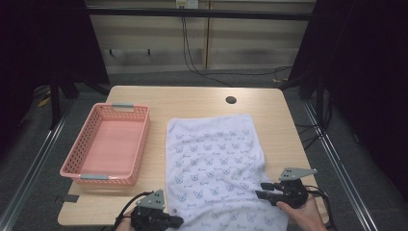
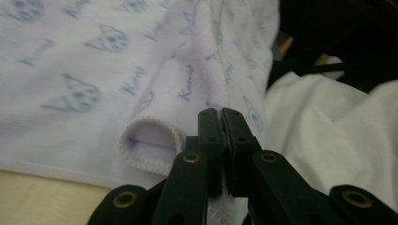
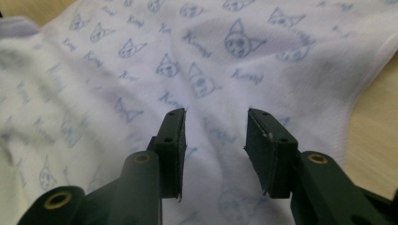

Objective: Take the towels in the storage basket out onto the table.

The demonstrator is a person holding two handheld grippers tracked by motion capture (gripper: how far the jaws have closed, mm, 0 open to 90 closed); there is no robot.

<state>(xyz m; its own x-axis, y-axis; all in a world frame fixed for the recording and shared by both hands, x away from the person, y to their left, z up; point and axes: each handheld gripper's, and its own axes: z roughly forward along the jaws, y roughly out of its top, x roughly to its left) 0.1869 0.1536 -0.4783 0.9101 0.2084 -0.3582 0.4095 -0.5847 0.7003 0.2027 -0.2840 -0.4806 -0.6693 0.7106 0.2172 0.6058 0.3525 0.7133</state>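
Left gripper (image 2: pixel 220 117): nearest to me, at the table's near edge; I have its jaws pressed together on a fold of the cloth's hem, with fabric bunched up right behind the pads.
Right gripper (image 3: pixel 215 140): my jaws stand spread over the cloth's near right side, fabric between them but no pad pressing on it.
Cloth (image 1: pixel 211 159): white with small blue cat faces, spread flat from the near edge up toward the table's (image 1: pixel 192 98) far edge, right of centre.
Step in hand: I judge I am taking the two near corners to fold or lift it.
Doing it well: I should bring the right jaws down over the hem itself, not mid-fabric, and close before either hand pulls, so both sides rise evenly.
Left gripper view adds: a round stitched loop (image 2: pixel 150 145) at the hem, just beside my jaws.
High view adds: the pink basket (image 1: pixel 77 159), empty, at the table's left edge, apart from the cloth.
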